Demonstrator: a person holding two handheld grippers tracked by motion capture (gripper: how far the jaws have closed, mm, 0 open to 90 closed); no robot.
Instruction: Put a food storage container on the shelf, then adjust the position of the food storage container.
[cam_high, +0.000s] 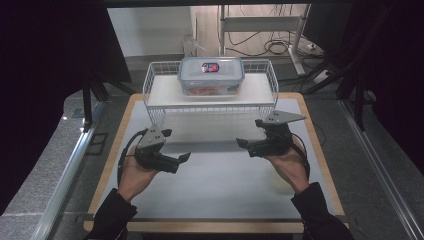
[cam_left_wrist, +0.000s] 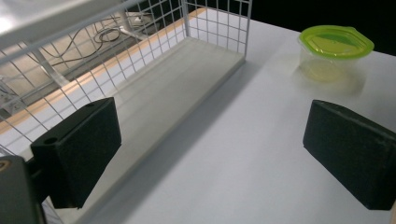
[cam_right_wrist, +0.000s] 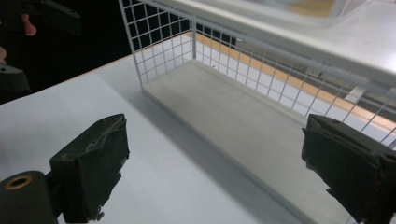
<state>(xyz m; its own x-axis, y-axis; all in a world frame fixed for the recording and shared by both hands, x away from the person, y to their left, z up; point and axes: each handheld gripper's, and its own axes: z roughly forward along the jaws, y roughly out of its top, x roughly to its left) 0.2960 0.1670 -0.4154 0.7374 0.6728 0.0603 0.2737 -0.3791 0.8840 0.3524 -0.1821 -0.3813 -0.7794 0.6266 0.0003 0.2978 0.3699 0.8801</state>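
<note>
Hovering over the white table (cam_high: 215, 175), both hands hold grippers with nothing between the jaws. Left gripper (cam_high: 176, 146) sits at the table's left, jaws spread wide, pointing toward the middle. Right gripper (cam_high: 250, 134) sits at the right, jaws also spread wide, pointing toward the left one. Gap between the two, no contact. Lidded clear box (cam_high: 211, 75) with orange stuff inside rests on the top shelf of the white wire rack (cam_high: 155, 95) at the table's far edge, well apart from both grippers. Lower rack shelf (cam_right_wrist: 243, 116) shows bare ahead of the jaws in the right gripper view. Small tub with green lid (cam_left_wrist: 335, 52) stands on the table in the left gripper view, away from the rack.
</note>
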